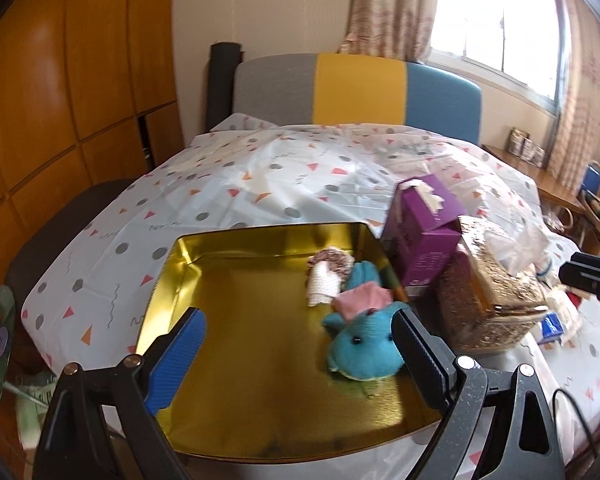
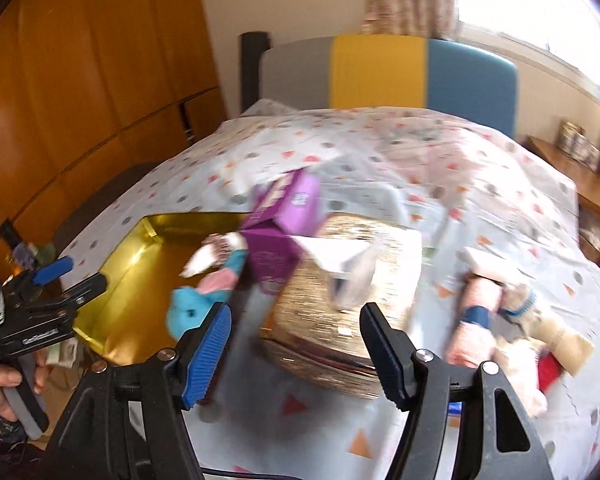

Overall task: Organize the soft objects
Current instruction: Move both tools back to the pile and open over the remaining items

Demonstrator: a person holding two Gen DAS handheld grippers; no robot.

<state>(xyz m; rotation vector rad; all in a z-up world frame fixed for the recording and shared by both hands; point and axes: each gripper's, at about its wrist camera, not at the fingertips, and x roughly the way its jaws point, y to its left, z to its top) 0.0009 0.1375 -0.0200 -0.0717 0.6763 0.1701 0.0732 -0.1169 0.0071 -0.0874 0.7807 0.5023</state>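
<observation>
The soft things still outside the gold tin [image 1: 168, 264] lie on the bed [image 2: 380, 152] to the right of the right claw [image 2: 296, 350], and that is the relation the next pick depends on. In the blurred right wrist view, a pink rolled cloth [image 2: 480, 316] and a beige plush toy [image 2: 552, 328] sit together just beyond the claw's right finger. The pink roll seems to run from far-right to near-centre, roughly along the claw's line of sight, though the smear makes its long axis hard to fix. The right claw is empty, its jaws standing wide apart with only the glittery gold box [image 2: 340, 280] showing between them further off. It is clearly the nearer one to that pile.

The left claw [image 1: 300, 356] hangs over the tin, also wide open and holding nothing. The blue plush [image 1: 360, 344] lies just inside its right finger on the tin floor, with a pink cloth [image 1: 360, 298] and a white knitted piece [image 1: 324, 284] behind it. A purple tissue box [image 1: 420, 220] stands against the tin's right wall, between the tin and the glittery box.

To reach the pile, the right claw would likely have to swing rightward and turn across the roll.
</observation>
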